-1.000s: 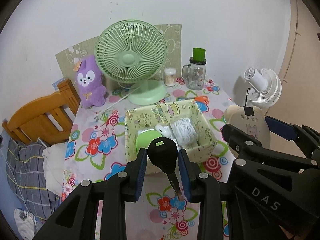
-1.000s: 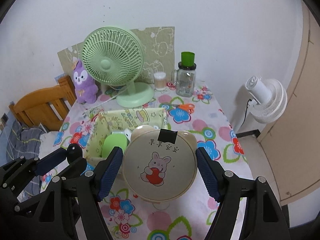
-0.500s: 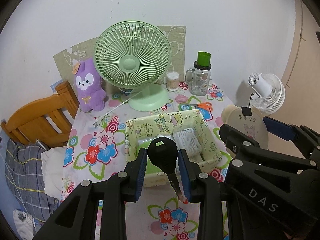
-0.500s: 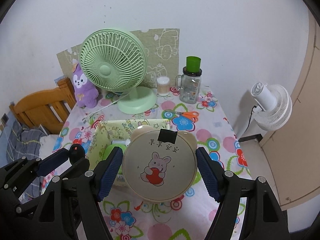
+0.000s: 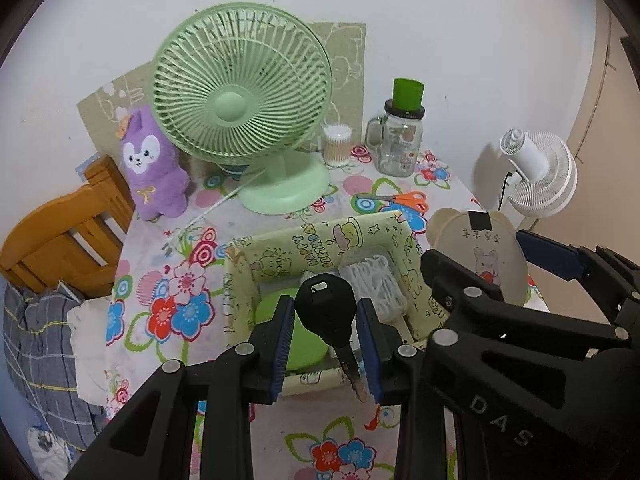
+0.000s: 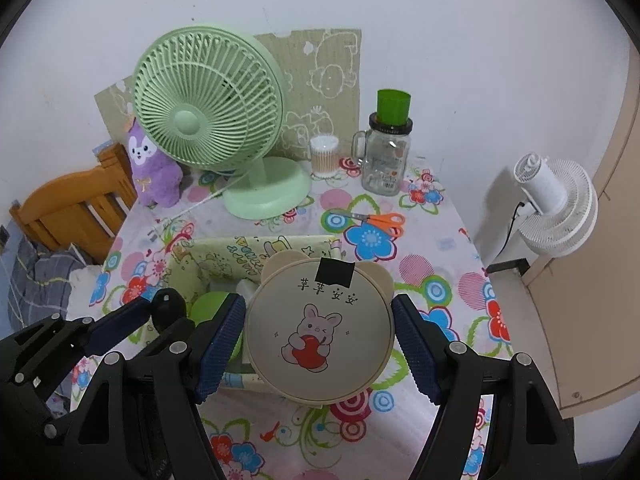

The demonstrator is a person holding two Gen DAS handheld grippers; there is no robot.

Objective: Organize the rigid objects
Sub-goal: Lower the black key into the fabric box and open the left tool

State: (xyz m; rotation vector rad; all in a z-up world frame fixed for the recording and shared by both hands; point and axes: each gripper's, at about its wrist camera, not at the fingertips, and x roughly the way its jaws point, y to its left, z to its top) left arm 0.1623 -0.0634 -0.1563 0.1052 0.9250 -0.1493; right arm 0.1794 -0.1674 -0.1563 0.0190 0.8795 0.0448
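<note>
left gripper (image 5: 325, 334) clamping key (image 5: 326, 312), right gripper (image 6: 319, 348) gripping mirror (image 6: 319, 332)

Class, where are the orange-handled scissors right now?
The scissors lie flat on the floral tablecloth, behind the storage box, in front of the glass jar and right of the green fan's base.

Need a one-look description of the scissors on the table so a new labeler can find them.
Start at the big green fan at the back of the flowered table. To its right stands a glass jar with a green cap; the scissors lie flat on the cloth just in front of that jar, beyond the yellow box. Their orange handles set them apart.
</note>
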